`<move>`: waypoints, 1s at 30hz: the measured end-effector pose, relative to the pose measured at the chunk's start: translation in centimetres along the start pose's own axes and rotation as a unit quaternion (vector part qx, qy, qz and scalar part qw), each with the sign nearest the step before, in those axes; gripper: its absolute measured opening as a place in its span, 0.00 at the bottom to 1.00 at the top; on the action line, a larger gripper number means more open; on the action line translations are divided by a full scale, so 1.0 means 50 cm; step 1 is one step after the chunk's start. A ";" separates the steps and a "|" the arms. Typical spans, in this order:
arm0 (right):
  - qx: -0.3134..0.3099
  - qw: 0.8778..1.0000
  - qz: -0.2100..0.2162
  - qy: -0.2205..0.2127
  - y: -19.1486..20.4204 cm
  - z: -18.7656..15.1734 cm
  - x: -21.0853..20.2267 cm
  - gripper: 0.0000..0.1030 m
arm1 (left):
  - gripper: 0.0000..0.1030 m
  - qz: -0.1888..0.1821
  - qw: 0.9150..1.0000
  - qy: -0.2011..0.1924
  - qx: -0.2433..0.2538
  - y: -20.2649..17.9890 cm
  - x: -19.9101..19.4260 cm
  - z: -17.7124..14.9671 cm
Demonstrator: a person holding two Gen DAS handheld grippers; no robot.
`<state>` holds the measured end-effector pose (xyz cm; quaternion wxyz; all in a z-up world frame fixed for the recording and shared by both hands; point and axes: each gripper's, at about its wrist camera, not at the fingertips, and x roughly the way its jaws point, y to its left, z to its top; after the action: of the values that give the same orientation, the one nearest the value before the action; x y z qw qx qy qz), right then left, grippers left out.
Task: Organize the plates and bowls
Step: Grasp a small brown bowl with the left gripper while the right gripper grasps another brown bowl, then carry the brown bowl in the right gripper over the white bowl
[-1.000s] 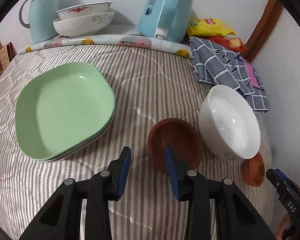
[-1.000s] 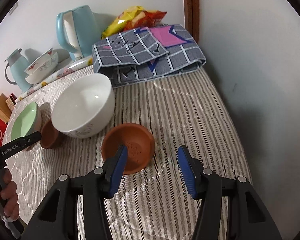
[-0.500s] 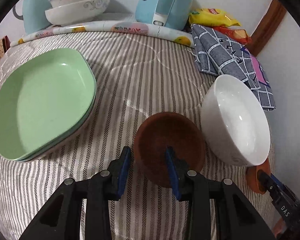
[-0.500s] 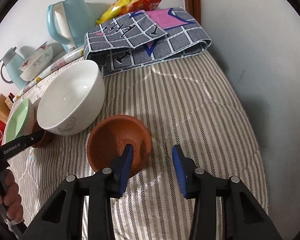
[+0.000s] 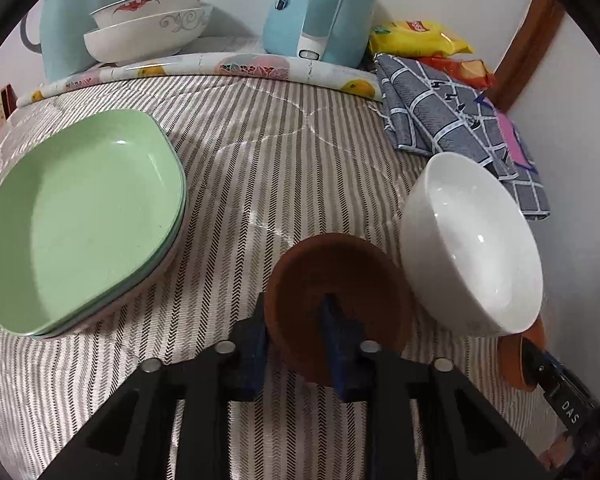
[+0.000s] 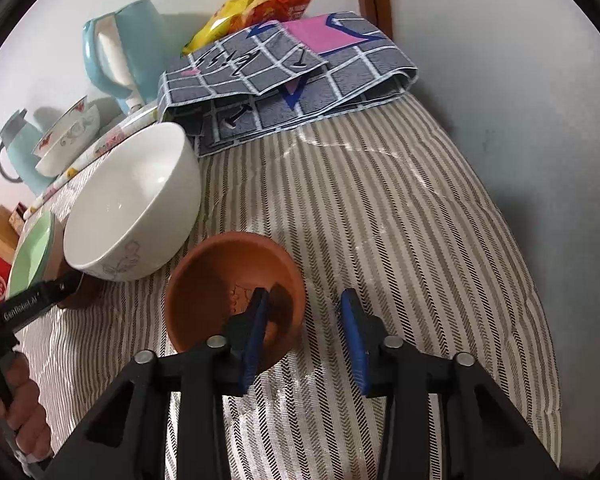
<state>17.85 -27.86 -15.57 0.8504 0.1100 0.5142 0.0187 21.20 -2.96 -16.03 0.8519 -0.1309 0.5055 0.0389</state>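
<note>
A dark brown bowl sits on the striped cloth beside a large white bowl. My left gripper straddles the brown bowl's near rim, one finger inside and one outside, jaws narrow; contact is unclear. A stack of green plates lies to the left. In the right wrist view an orange bowl sits next to the white bowl. My right gripper is open, its left finger inside the orange bowl's rim and its right finger outside.
Two patterned white bowls, a blue kettle and a blue jug stand at the back. A folded checked cloth and snack bags lie at the back right by the wall.
Both grippers moved forward and down onto the bowls' near rims. The left jaws narrowed around the brown bowl's rim; the right jaws now straddle the orange bowl's rim.
</note>
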 end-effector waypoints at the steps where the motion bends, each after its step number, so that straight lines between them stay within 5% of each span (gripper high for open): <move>1: 0.003 1.000 0.009 0.002 -0.003 0.000 0.000 0.21 | 0.21 -0.001 1.000 0.000 -0.002 0.002 0.000 0.001; 8: 0.009 1.000 0.024 -0.005 0.000 0.000 -0.013 0.08 | 0.10 -0.017 1.000 -0.004 -0.008 0.012 -0.017 0.003; 30: -0.011 0.997 0.001 -0.075 0.047 0.025 -0.142 0.07 | 0.08 -0.046 0.998 -0.045 0.021 0.002 -0.115 0.005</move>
<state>15.77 -26.80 -8.34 0.8877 0.1024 0.4485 0.0172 18.57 -2.40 -10.94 0.8773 -0.1340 0.4608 -0.0048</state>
